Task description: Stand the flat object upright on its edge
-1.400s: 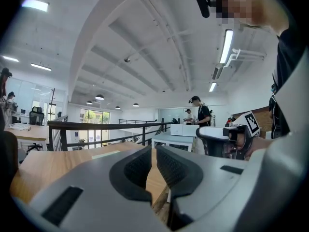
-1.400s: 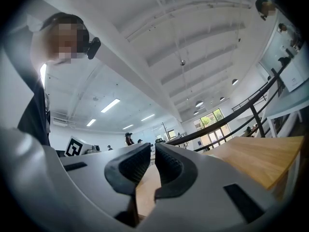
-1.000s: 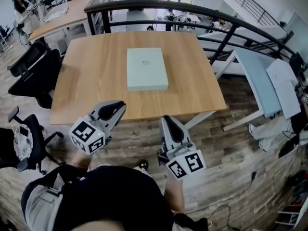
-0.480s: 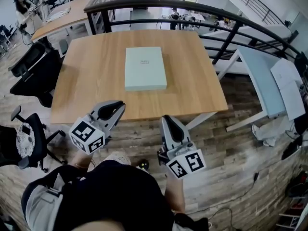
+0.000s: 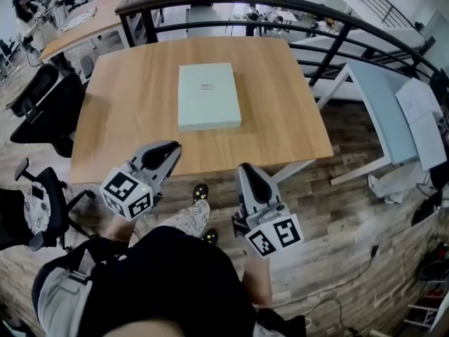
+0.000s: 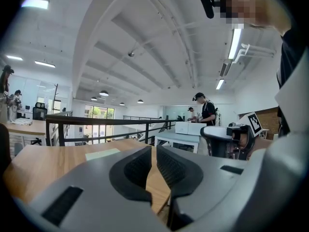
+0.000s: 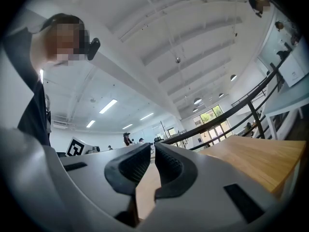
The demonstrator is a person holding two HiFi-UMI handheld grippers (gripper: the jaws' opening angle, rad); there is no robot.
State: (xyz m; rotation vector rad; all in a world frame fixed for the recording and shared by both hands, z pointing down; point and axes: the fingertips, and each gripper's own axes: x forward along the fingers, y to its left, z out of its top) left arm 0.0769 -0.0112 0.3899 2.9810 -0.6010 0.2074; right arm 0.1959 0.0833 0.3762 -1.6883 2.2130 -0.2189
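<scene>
wood table [image 5: 280,111] looks slick: box [image 5: 208,95] at twelve o'clock may skid when tipped; my left gripper [image 5: 170,150], right gripper [image 5: 246,169] closed, empty.

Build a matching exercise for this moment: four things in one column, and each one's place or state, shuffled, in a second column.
1 pale green box
2 left gripper
3 black office chair
4 black railing

A behind the wooden table
B shut, empty
C lying flat in the middle of the table
D on the floor, left of the table

Pairs: 1-C, 2-B, 3-D, 4-A
</scene>
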